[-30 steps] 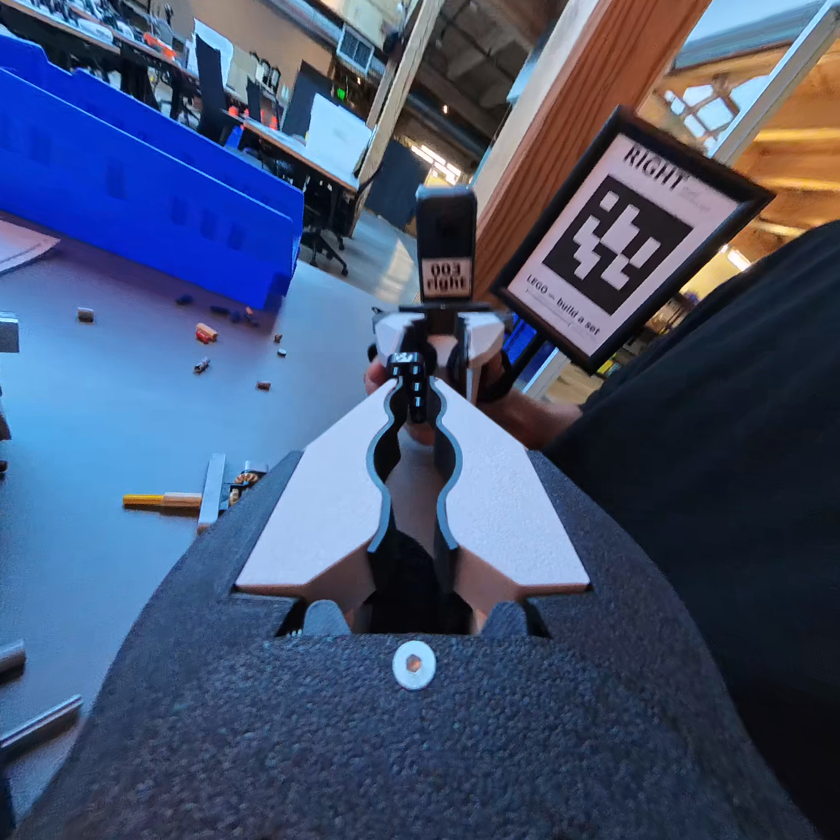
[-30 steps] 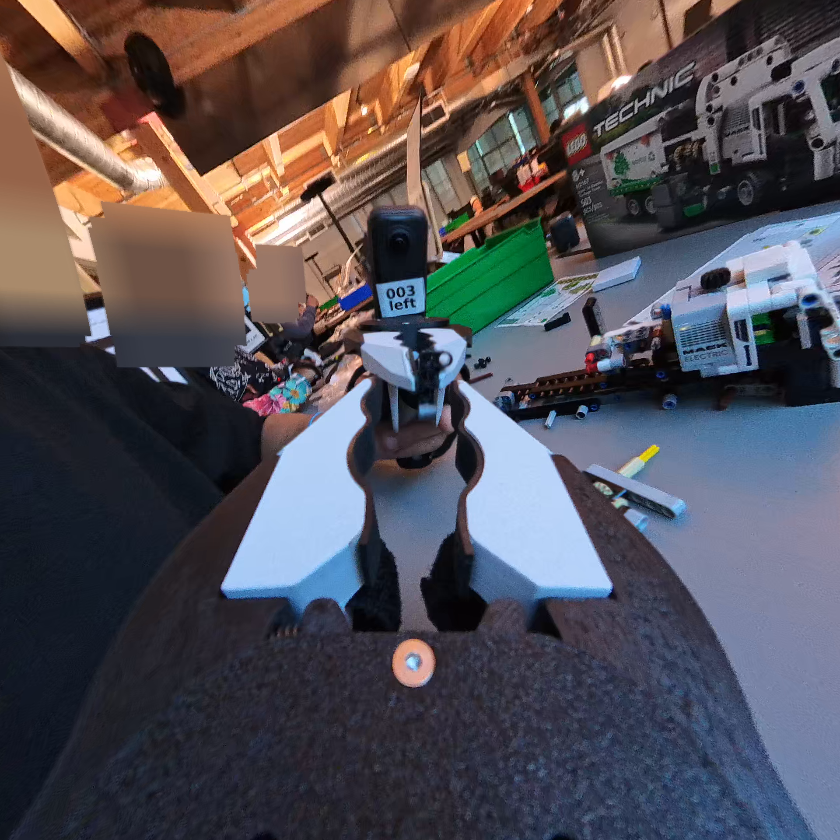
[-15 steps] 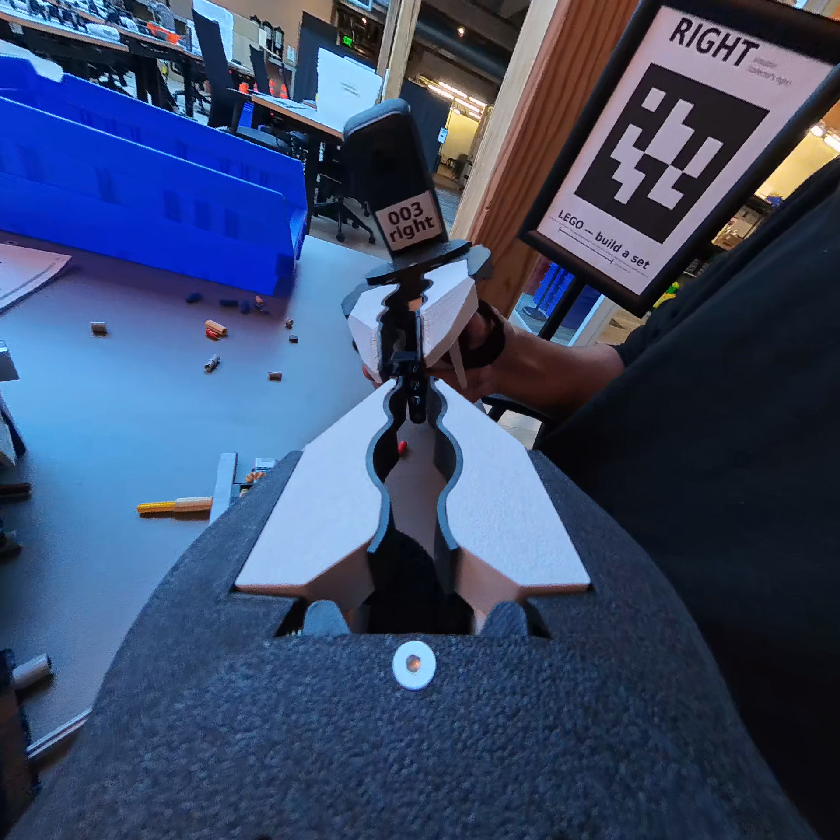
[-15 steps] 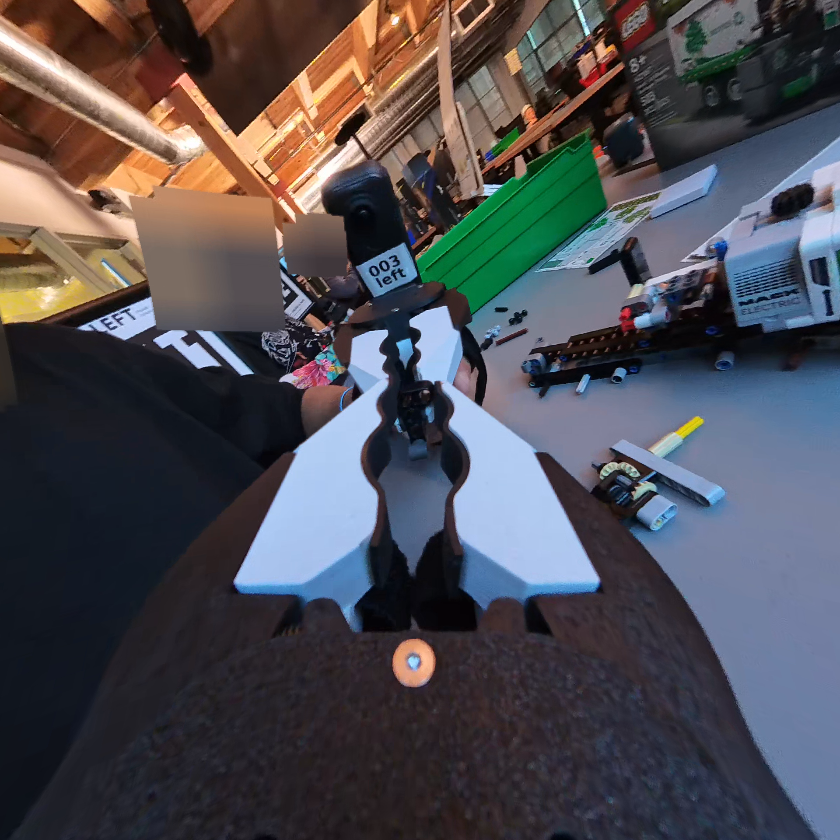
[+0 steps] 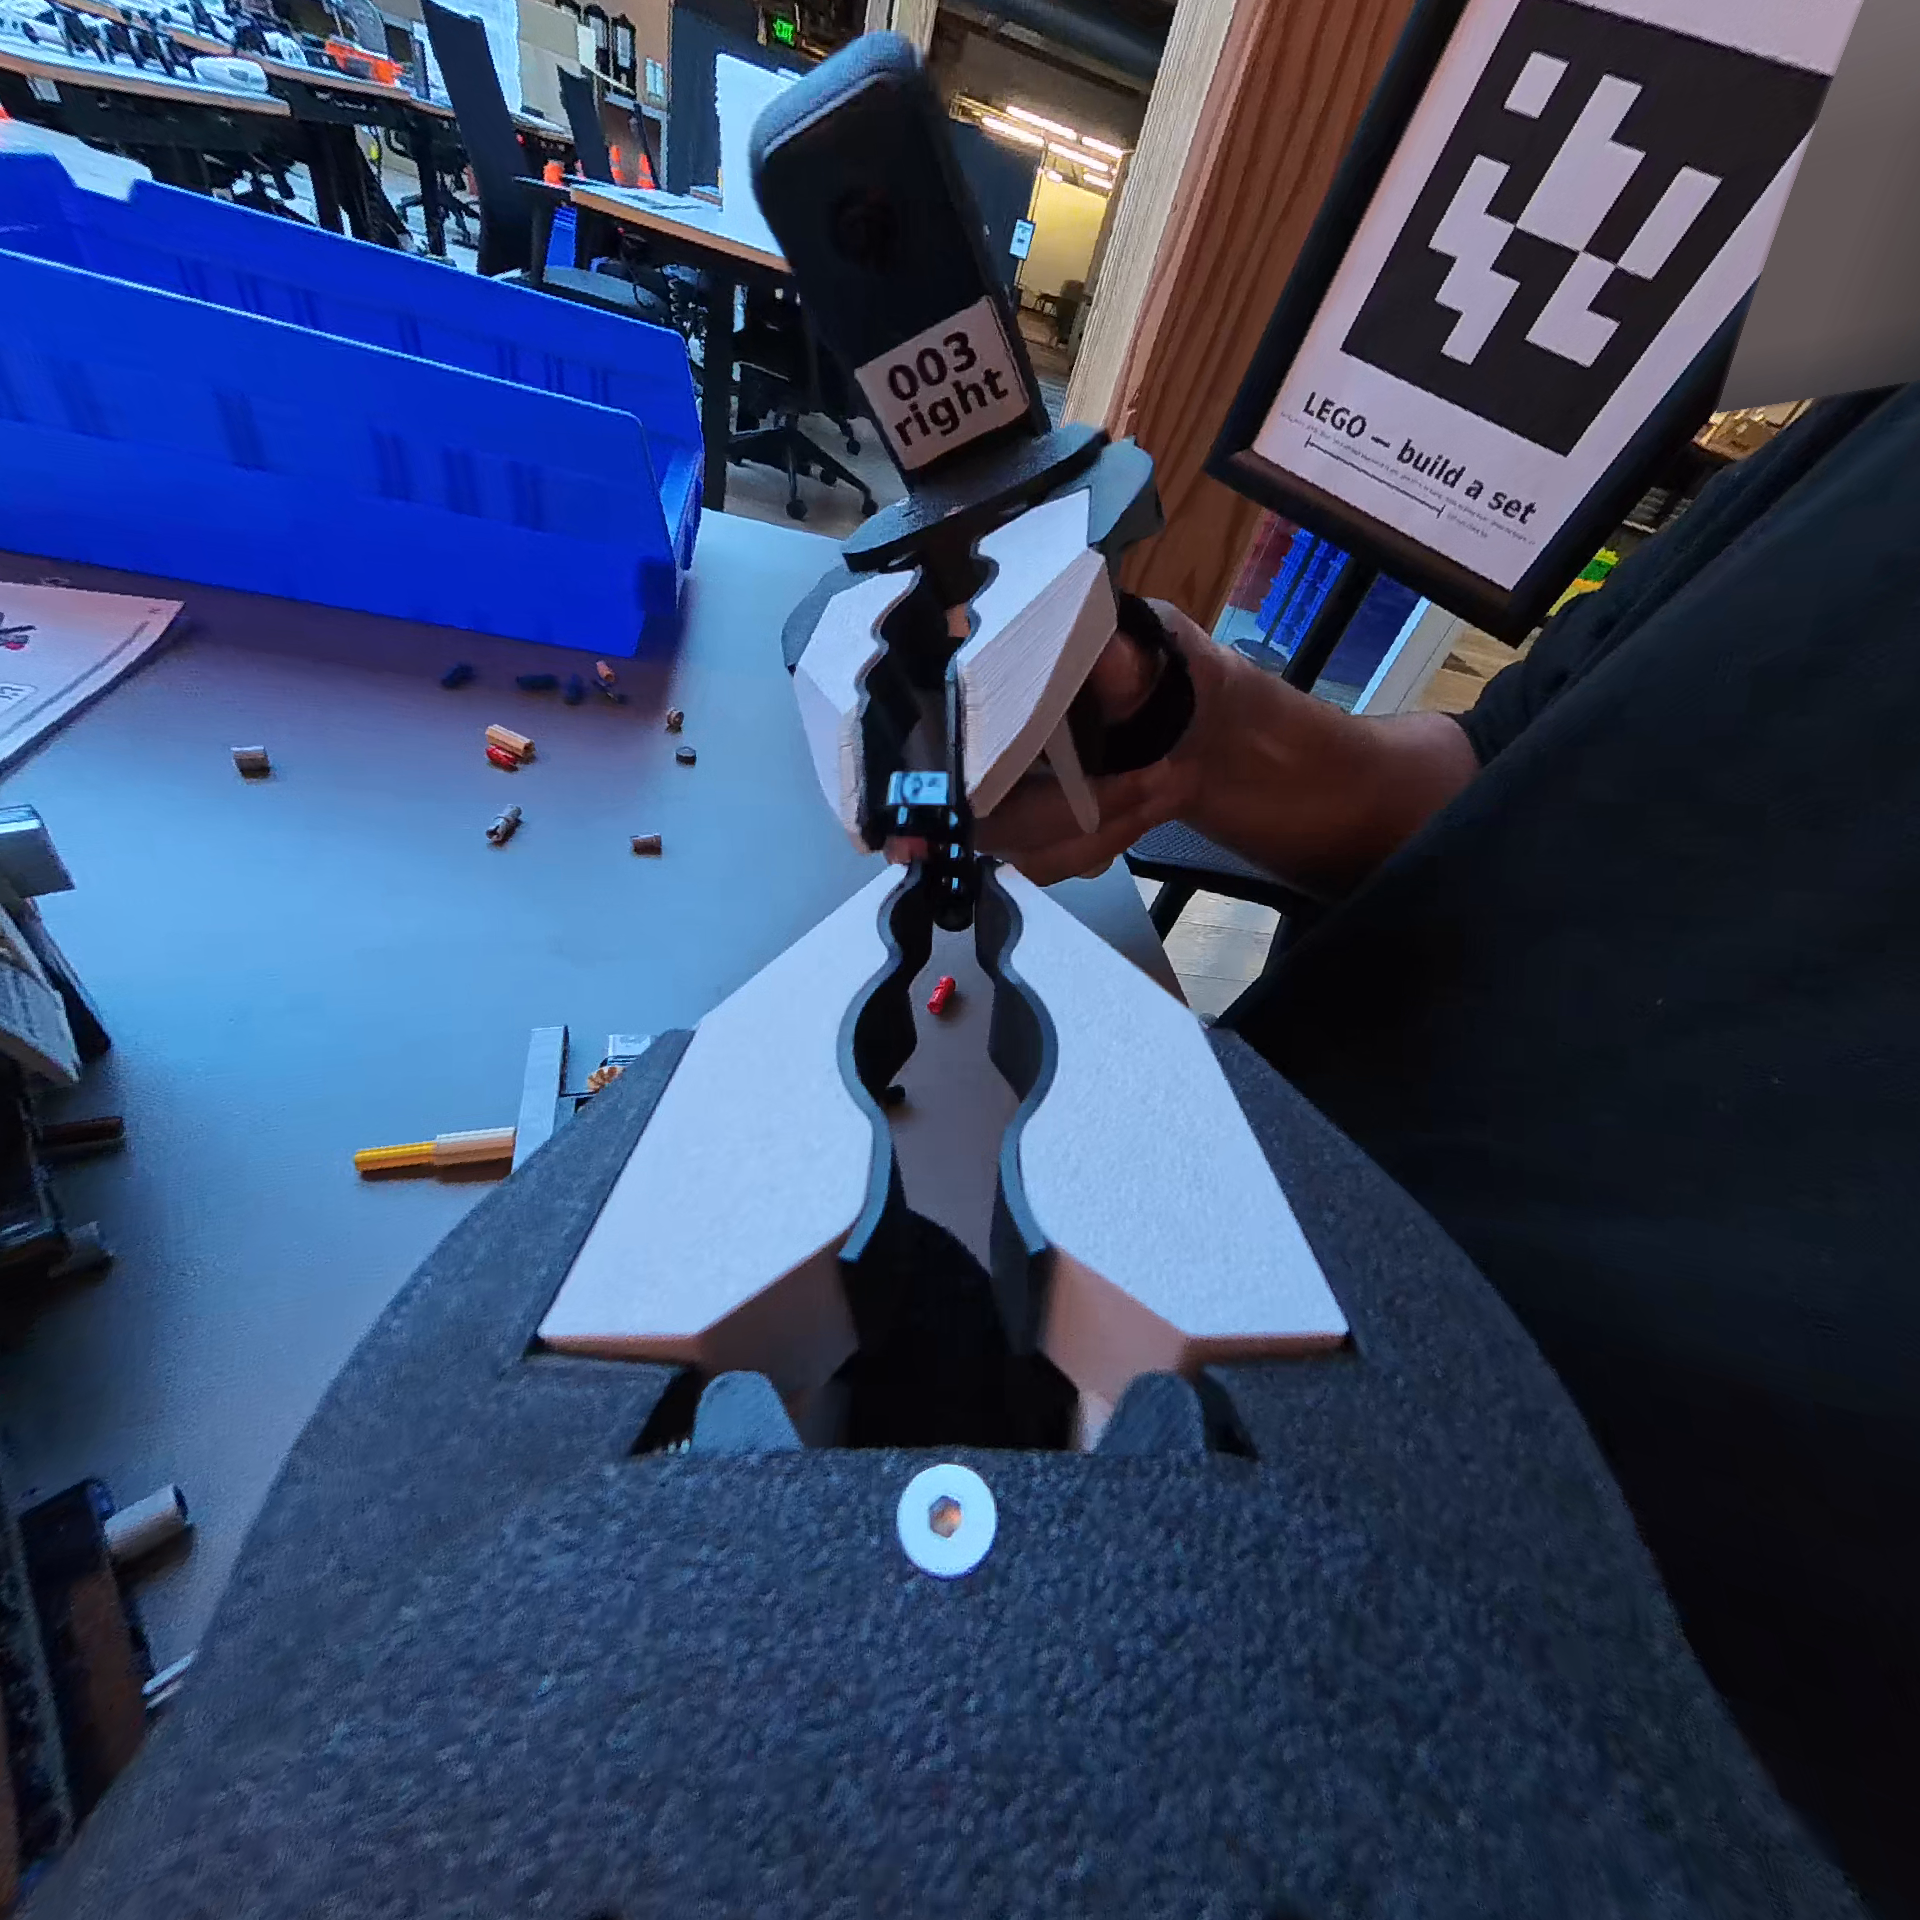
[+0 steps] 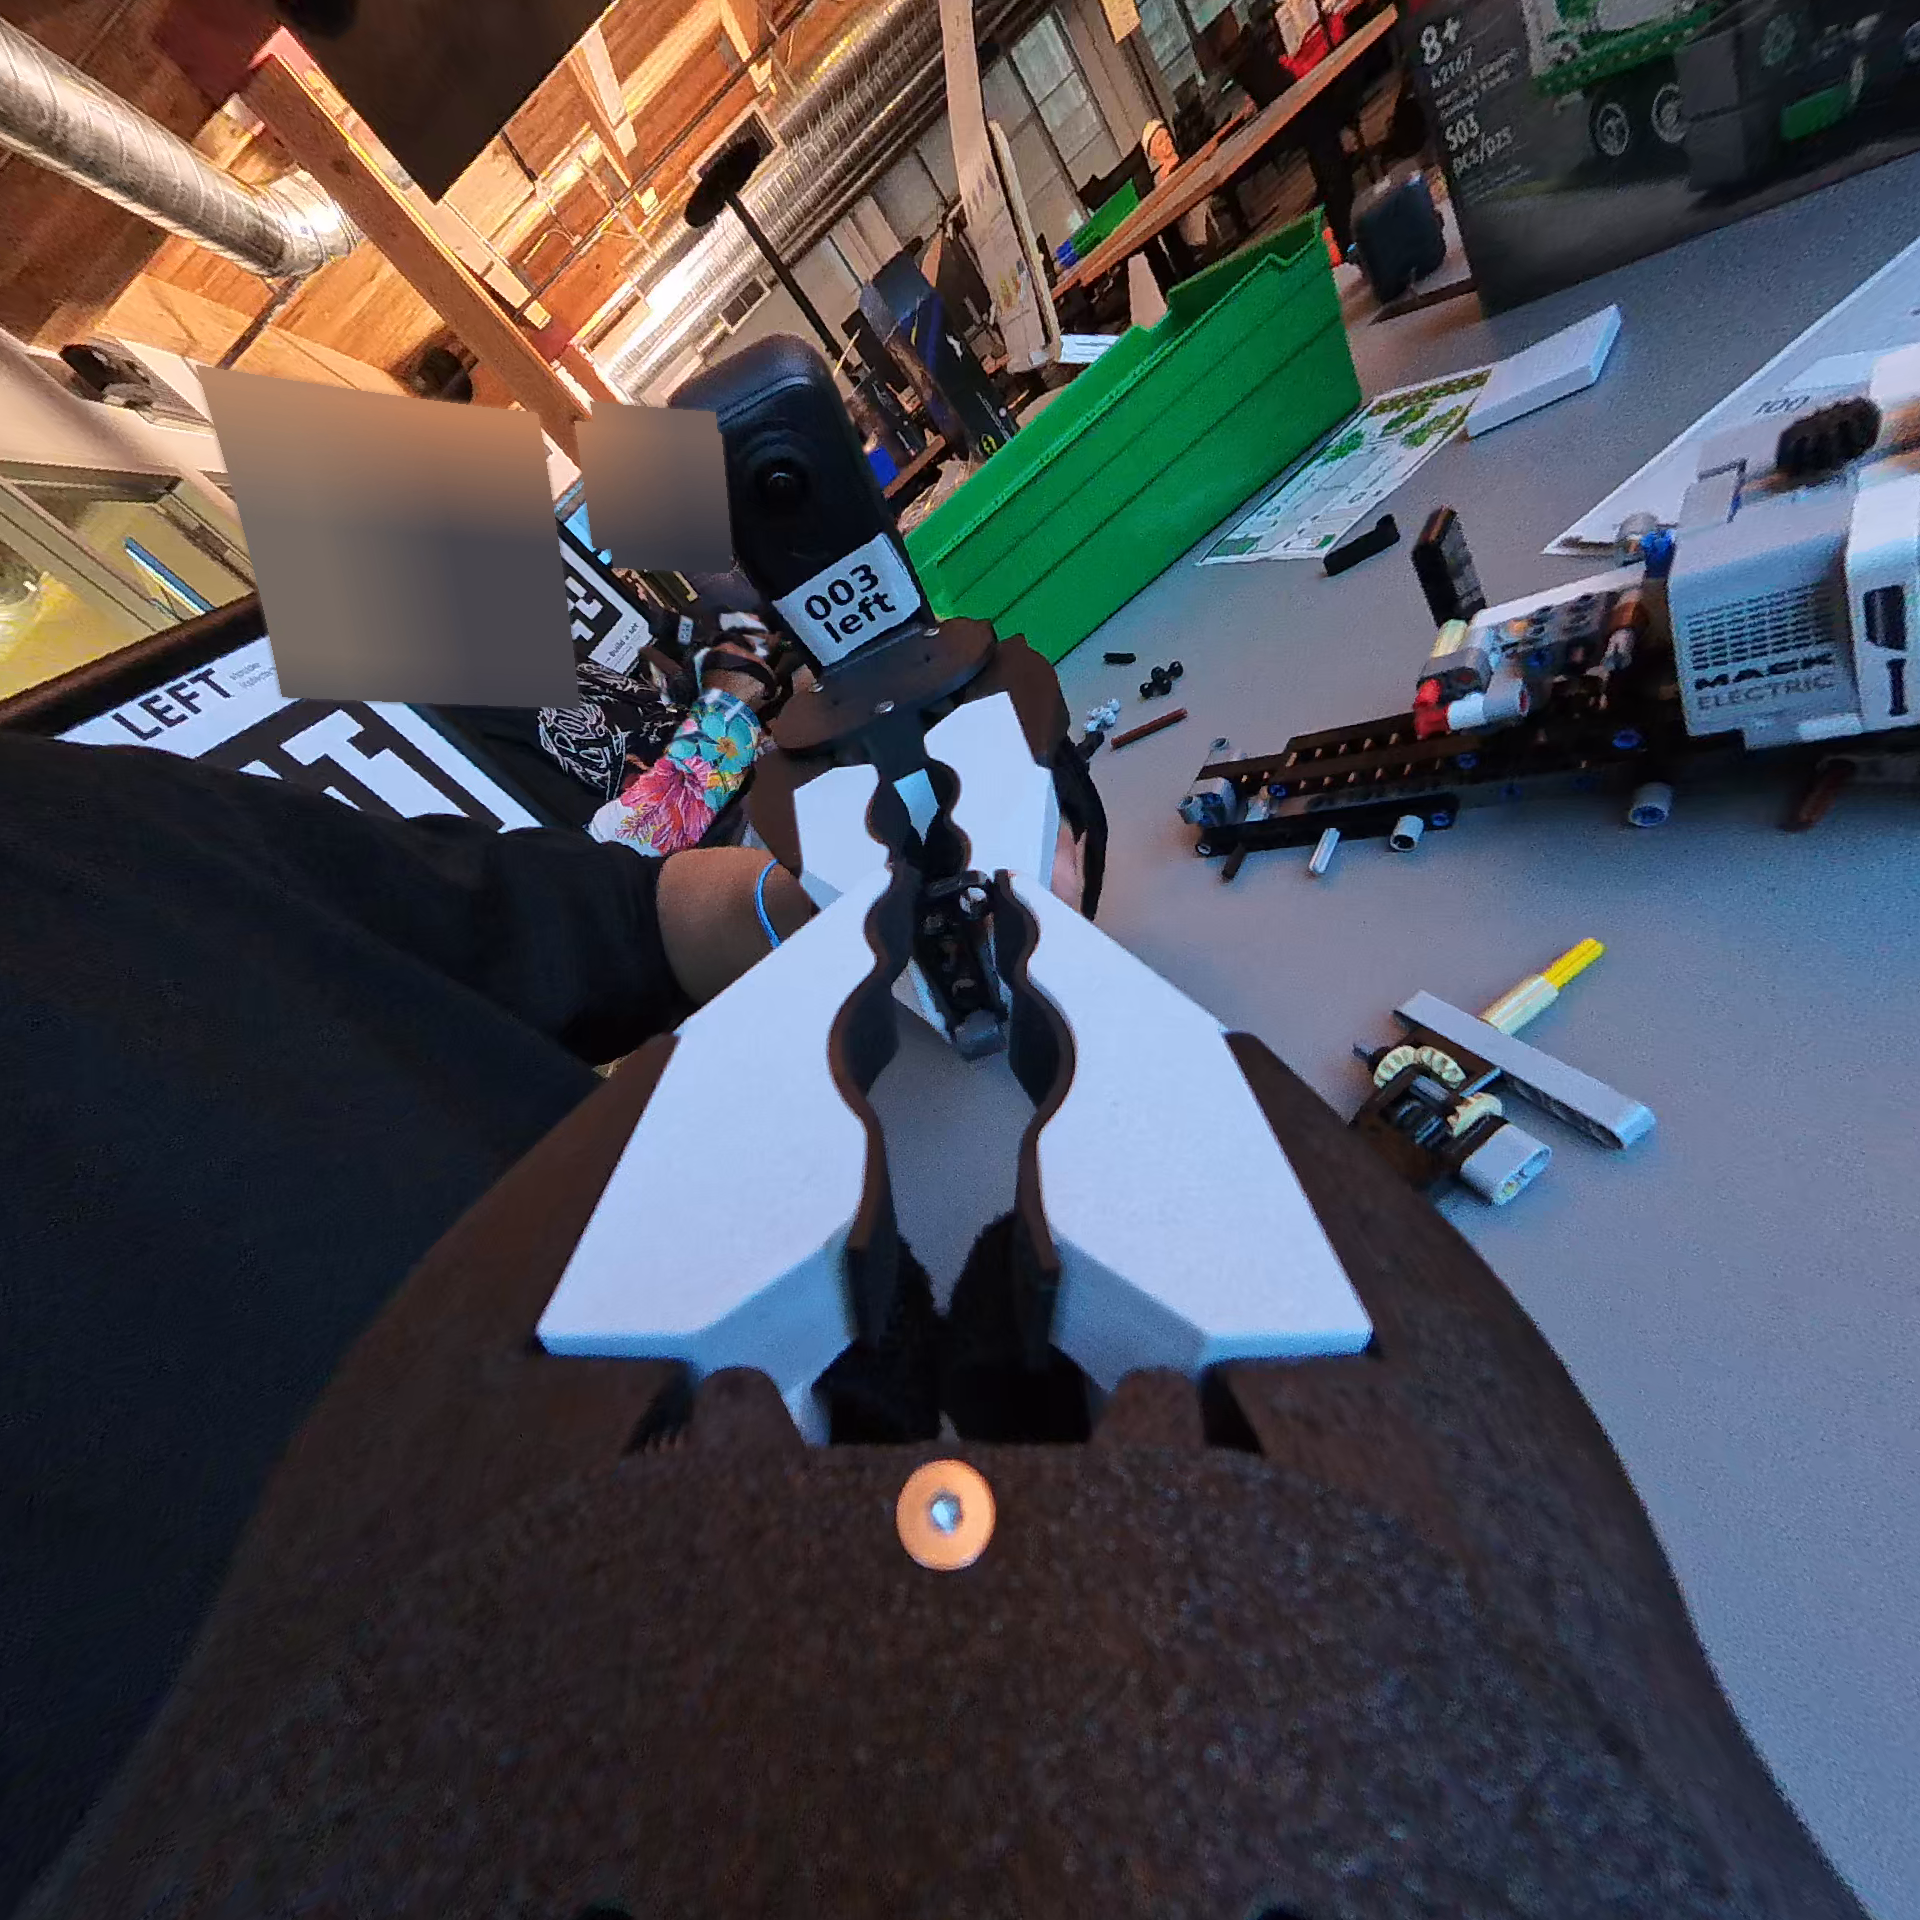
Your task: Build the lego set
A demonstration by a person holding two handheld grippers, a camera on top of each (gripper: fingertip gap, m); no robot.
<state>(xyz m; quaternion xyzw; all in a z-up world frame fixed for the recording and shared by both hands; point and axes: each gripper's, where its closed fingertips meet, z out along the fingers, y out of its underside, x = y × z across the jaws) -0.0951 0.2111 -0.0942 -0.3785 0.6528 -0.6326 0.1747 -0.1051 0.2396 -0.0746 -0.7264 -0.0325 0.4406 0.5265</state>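
Observation:
In the left wrist view my left gripper (image 5: 948,891) is shut on a small black lego piece (image 5: 952,902). My right gripper (image 5: 916,821) faces it tip to tip and grips a small black part with a pale face (image 5: 918,790); the two parts touch. In the right wrist view my right gripper (image 6: 948,885) closes around the black assembly (image 6: 954,940), which the left gripper (image 6: 935,831) holds from the far side. A grey end (image 6: 977,1031) hangs below it. Both are held in the air above the grey table. A red pin (image 5: 940,994) lies on the table underneath.
A partly built white truck (image 6: 1766,623) on a black chassis (image 6: 1330,769) stands at the right. A grey beam with a yellow axle (image 6: 1527,1060) and a gear block (image 6: 1444,1122) lie nearby. Green bin (image 6: 1143,447), blue bin (image 5: 312,436), loose pins (image 5: 509,743), a sign stand (image 5: 1538,260). Both grippers' tips are close together, under 4 cm apart.
The right gripper's jaws have narrowed onto the black piece. Both grippers have tilted and come closer, tip to tip, with more of the table showing below them.

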